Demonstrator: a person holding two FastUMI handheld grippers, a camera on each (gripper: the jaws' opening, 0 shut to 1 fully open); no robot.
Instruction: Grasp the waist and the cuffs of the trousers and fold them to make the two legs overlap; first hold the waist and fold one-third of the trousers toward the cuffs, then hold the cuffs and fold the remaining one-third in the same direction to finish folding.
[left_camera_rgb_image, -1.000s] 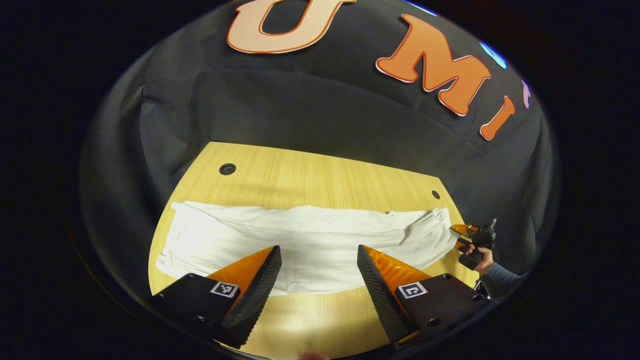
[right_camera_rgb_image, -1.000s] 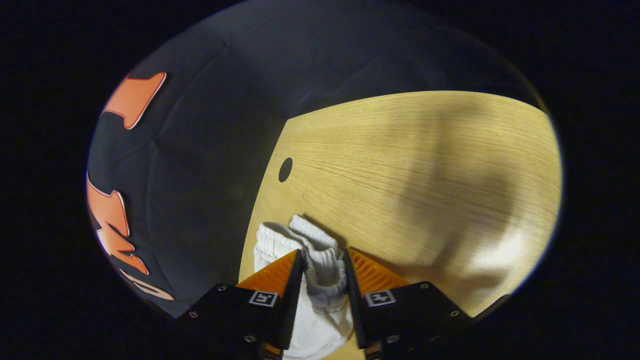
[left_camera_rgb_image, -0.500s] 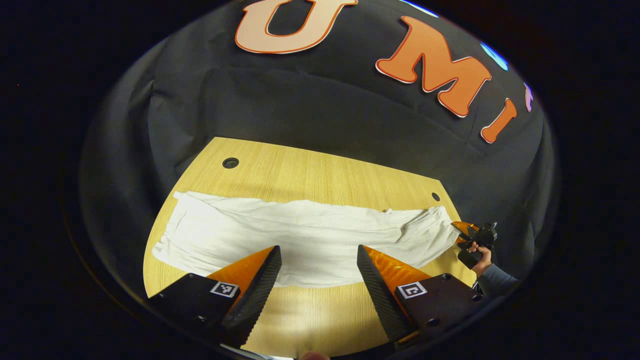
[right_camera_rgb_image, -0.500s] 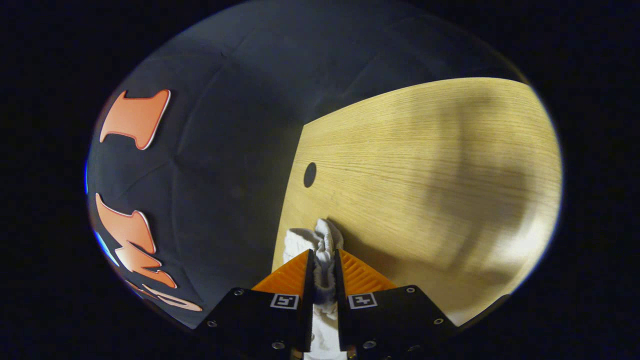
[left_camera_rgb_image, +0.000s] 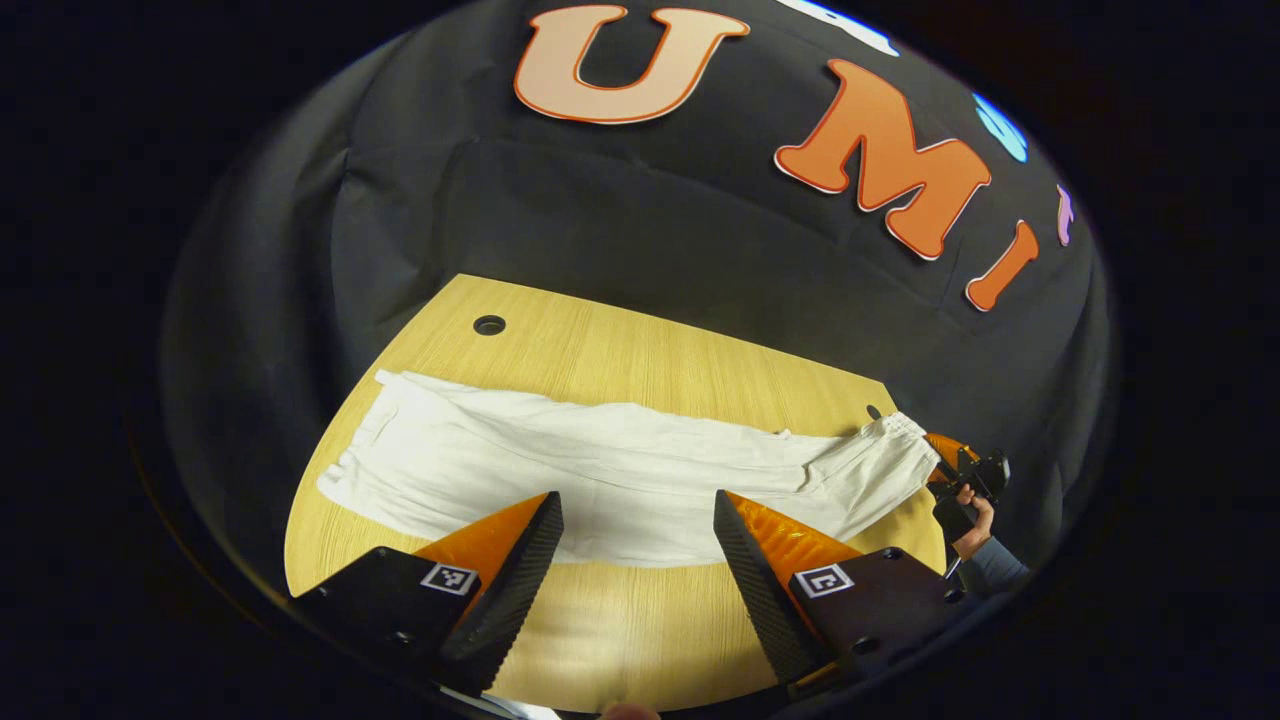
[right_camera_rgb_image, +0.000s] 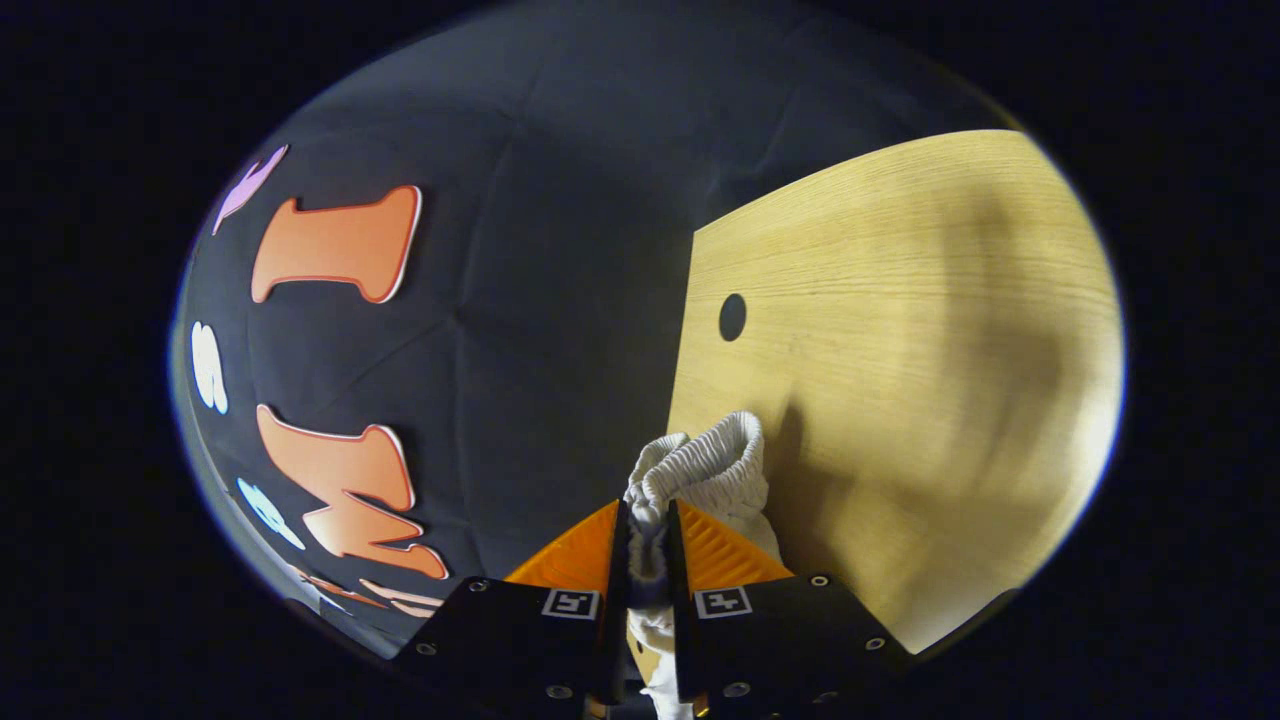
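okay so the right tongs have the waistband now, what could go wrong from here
1. The right tongs pinch just a bunched bit of the waistband, so it may slip out as the trousers get lifted.
2. The left tongs hang open above the trousers, holding nothing, so the cloth may drag or crease.
3. The waistband lies at the table corner and could slide off.

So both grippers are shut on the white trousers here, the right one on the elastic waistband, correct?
Not quite. The right gripper is shut on the waistband of the trousers, as the right gripper view shows. But the left gripper is open and holds nothing: in the left gripper view its fingers stand wide apart above the cloth.
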